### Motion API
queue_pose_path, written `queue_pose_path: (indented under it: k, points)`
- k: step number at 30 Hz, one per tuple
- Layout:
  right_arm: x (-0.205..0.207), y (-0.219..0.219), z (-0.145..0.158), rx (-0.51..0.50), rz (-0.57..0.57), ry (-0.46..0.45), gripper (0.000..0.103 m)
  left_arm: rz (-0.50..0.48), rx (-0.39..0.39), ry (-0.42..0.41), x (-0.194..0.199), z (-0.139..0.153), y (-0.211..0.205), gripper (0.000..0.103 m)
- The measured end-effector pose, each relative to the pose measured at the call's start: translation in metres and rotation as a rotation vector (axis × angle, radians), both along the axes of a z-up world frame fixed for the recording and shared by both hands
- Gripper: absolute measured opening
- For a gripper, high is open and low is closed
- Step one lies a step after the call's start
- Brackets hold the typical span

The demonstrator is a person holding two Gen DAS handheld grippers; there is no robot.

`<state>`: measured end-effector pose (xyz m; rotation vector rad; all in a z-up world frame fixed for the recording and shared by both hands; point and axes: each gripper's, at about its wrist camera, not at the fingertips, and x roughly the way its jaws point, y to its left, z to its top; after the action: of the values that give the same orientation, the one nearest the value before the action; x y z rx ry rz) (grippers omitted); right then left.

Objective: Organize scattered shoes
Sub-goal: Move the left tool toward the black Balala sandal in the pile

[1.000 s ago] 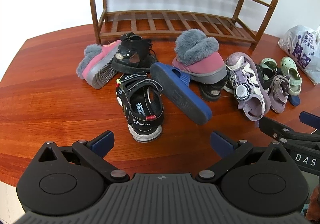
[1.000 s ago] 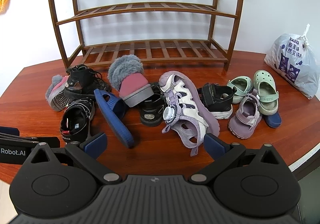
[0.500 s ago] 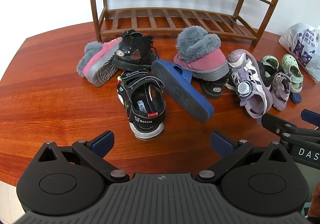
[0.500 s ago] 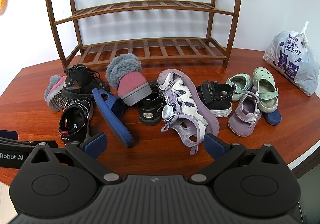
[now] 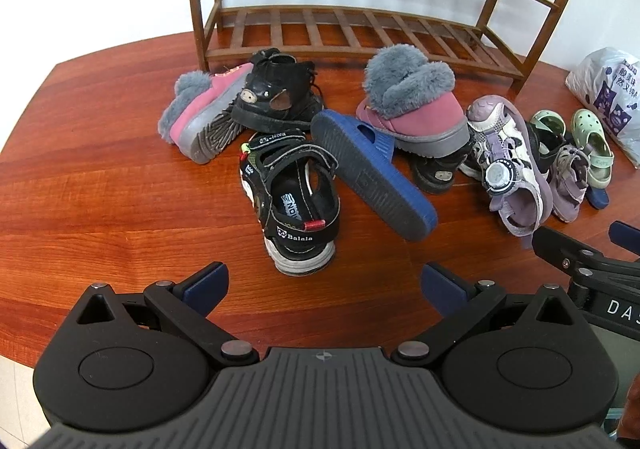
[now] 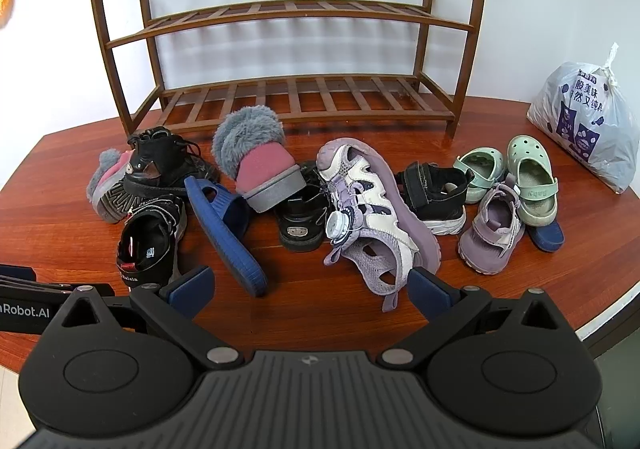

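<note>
Left gripper (image 5: pixel 324 285) low over the wooden table (image 5: pixel 100 189), fingers wide apart, nothing between them; bare wood between its fingertips and the black Balala sandal (image 5: pixel 294 193) just ahead, heel toward the camera. Right gripper (image 6: pixel 312 289) same pose, fingers spread, empty, its right fingertip just beside the lilac dial sandal (image 6: pixel 372 213), which lies tilted on its side. Each gripper shows at the other's frame edge, close side by side. Table's near edge sits under both grippers; right edge curves off near the right gripper.

Blue slide (image 5: pixel 372 173) on its side, leaning between the Balala sandal and the pink fur-lined boot (image 5: pixel 412 105). Second pink boot (image 5: pixel 200 113) tipped over at far left, touching a black boot (image 5: pixel 280 97). Open wood left of the pile. Right cluster: black sandal (image 6: pixel 436 193), purple sandal (image 6: pixel 492 233), two green clogs (image 6: pixel 532 181), packed touching. Plastic bag (image 6: pixel 588 129) far right. Shoe rack (image 6: pixel 304 105) behind the pile, shelves bare.
</note>
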<state>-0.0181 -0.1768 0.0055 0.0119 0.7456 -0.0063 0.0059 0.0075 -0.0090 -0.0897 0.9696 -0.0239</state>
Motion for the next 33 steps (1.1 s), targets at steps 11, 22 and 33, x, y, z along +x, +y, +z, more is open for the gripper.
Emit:
queue_pose_path:
  k: [11, 22, 33]
  points:
    - [0.006, 0.001, 0.000, -0.006, 0.011, 0.007, 0.103, 0.014, -0.010, 0.011, 0.004, -0.002, 0.005, 0.103]
    - [0.014, 0.008, -0.001, -0.013, 0.023, 0.017, 0.103, 0.033, -0.017, 0.030, 0.009, -0.006, 0.008, 0.103]
    - [0.015, 0.002, -0.004, -0.008, 0.013, 0.020, 0.103, 0.034, -0.017, 0.033, 0.011, -0.008, 0.011, 0.103]
